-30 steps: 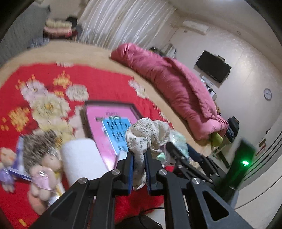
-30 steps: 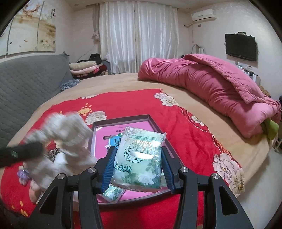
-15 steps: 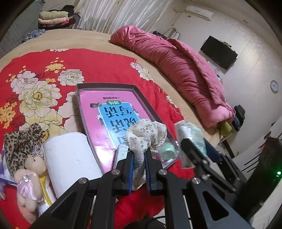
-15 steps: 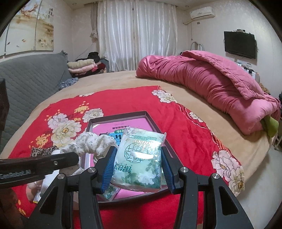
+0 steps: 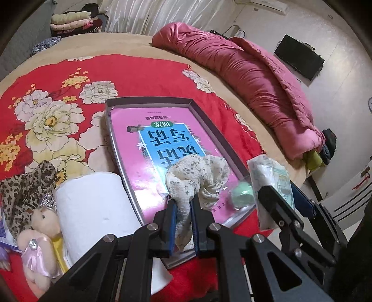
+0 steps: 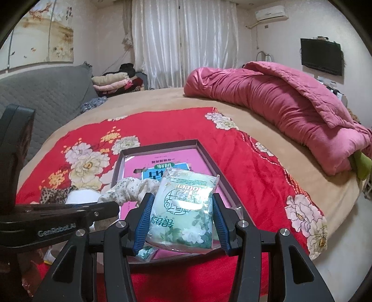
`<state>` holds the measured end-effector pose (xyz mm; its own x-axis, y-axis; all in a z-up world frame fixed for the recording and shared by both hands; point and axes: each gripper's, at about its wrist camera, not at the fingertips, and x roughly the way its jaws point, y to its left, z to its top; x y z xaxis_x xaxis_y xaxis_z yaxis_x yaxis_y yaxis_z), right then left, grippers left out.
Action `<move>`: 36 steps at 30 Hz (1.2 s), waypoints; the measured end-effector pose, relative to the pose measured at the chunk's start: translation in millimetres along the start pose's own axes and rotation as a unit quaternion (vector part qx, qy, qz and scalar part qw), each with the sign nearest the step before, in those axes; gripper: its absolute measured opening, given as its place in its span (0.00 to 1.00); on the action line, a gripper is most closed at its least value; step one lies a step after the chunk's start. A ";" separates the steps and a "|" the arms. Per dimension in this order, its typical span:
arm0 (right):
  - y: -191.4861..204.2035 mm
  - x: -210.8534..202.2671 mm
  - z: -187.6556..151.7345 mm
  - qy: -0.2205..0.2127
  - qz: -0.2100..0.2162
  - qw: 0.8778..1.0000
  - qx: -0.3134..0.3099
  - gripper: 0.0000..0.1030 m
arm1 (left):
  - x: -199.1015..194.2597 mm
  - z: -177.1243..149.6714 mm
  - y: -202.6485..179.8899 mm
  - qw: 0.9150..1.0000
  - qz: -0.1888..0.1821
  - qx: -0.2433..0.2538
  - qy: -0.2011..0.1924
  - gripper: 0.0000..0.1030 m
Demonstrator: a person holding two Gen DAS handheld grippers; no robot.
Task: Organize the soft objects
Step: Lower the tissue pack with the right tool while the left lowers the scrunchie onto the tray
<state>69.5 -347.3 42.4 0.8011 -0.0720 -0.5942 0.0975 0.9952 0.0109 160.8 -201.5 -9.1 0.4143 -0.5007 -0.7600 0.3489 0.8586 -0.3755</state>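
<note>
Tray with a pink book sits on the red bedspread. Right gripper, half open, clamps a tissue pack over the tray's near edge; released there, it probably tips out. Left gripper, pinched shut, holds a floral scrunchie that may snag.

White curtains hang at the top centre, lit from behind. An air conditioner sits at the upper right, with a dark television on the pale wall below it. A painting fills the upper left (above a grey quilted headboard). The bed is tan.
</note>
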 end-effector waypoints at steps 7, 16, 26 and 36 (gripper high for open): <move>2.8 9.8 -6.0 0.016 0.001 1.000 -0.009 0.50 | 12.4 3.4 5.4 0.999 0.033 0.009 0.007 0.11; 10.9 20.0 -11.6 0.033 0.012 0.999 -0.026 0.50 | 22.5 4.3 9.8 0.998 0.054 0.017 0.014 0.11; 18.1 45.1 -18.9 0.059 0.039 0.997 -0.027 0.50 | 23.3 2.4 14.1 0.998 0.052 0.011 0.015 0.11; 20.2 64.4 -30.5 0.085 0.020 0.995 -0.038 0.50 | 19.9 1.0 15.9 0.999 0.047 0.007 0.014 0.11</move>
<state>105.0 -329.8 -20.2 0.6907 -0.0268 -0.7227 0.0180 0.9996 -0.0199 175.4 -197.9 -29.7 0.4227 -0.4148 -0.8058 0.3219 0.8998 -0.2944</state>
